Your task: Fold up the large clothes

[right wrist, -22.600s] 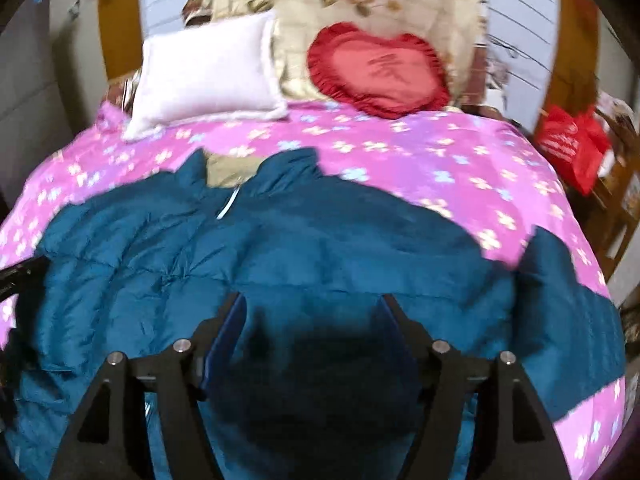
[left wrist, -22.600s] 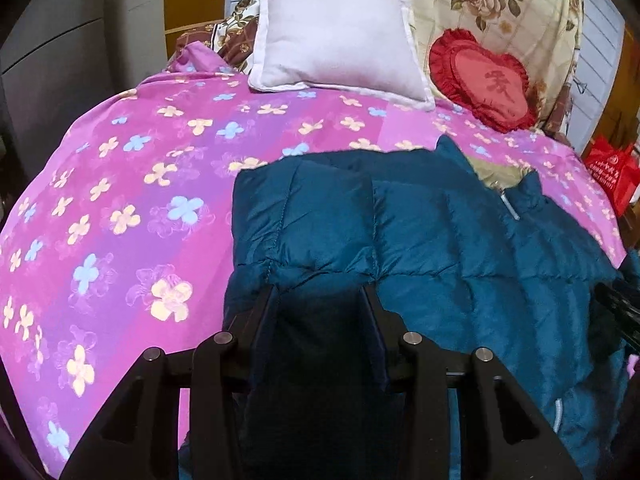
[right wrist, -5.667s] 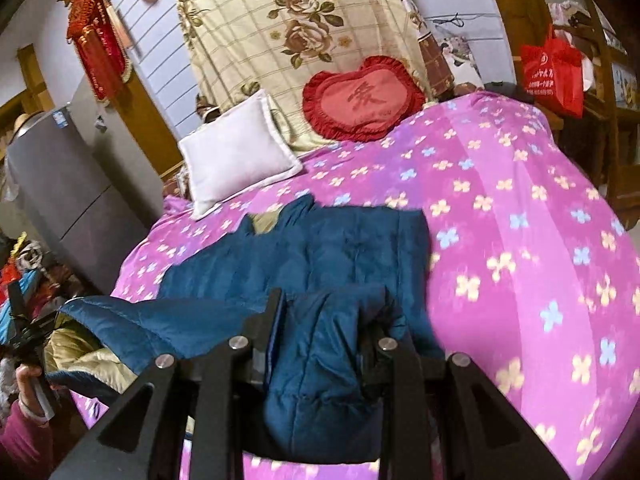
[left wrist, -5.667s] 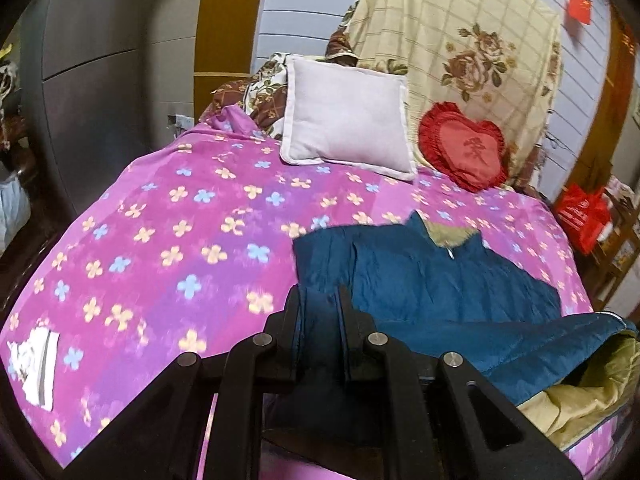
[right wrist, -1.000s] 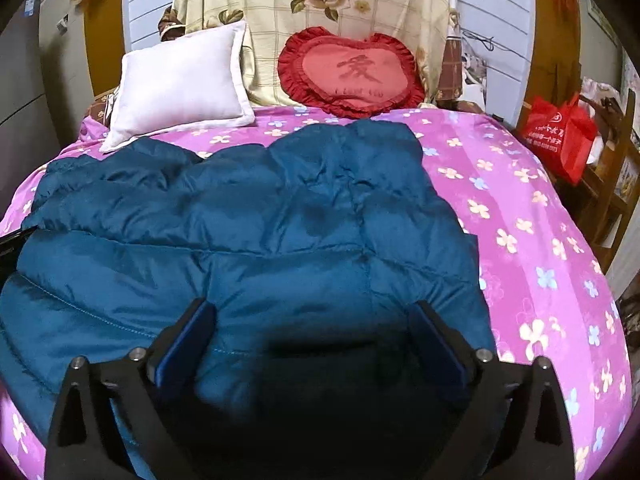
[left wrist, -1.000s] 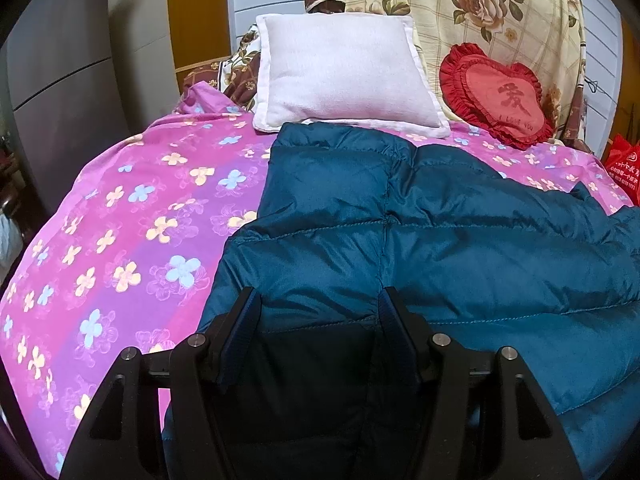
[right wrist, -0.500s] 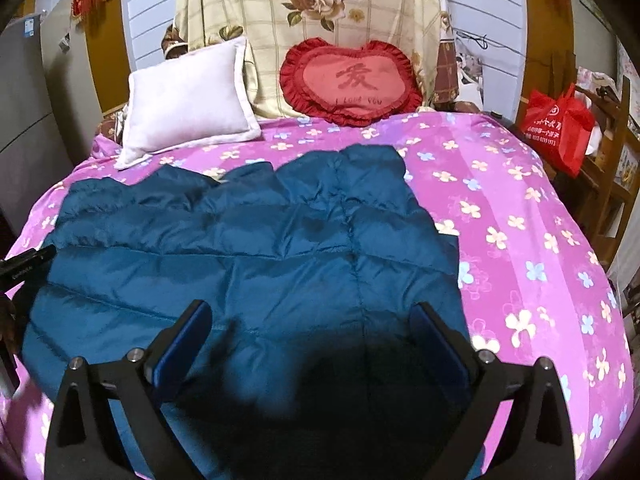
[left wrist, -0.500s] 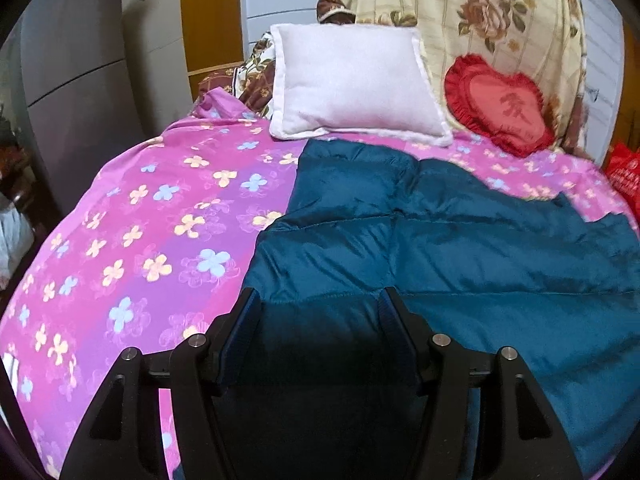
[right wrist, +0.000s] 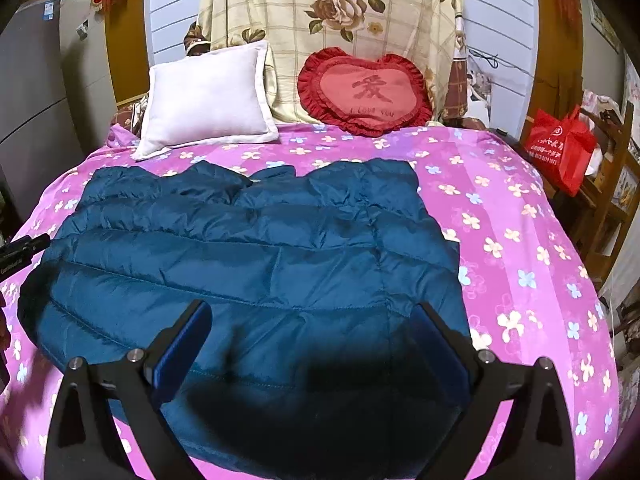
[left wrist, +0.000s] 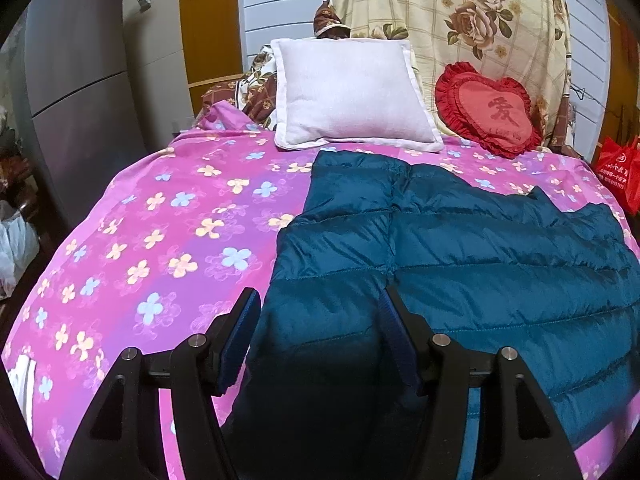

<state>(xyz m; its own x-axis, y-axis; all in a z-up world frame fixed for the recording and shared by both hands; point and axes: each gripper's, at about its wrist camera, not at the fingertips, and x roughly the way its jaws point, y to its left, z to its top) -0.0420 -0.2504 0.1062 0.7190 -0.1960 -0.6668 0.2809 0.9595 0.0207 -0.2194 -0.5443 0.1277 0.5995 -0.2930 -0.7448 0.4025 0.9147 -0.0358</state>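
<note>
A dark teal quilted down jacket (left wrist: 460, 256) lies folded in half and flat on the pink flowered bed sheet (left wrist: 168, 232). It also shows in the right wrist view (right wrist: 260, 252). My left gripper (left wrist: 318, 300) is open above the jacket's near left corner, holding nothing. My right gripper (right wrist: 312, 312) is wide open above the jacket's near right part, holding nothing. The tip of the left gripper (right wrist: 22, 250) shows at the left edge of the right wrist view.
A white pillow (left wrist: 348, 96) and a red heart cushion (left wrist: 488, 108) lean on a flowered quilt (left wrist: 452, 20) at the bed's head. A red bag (right wrist: 560, 148) and wooden furniture stand right of the bed. A grey cabinet (left wrist: 80, 80) stands on the left.
Both grippers have pulled back and up from the jacket over the last second, so more of the bed shows. Earlier both were shut on the jacket's hem, which now lies folded over.
</note>
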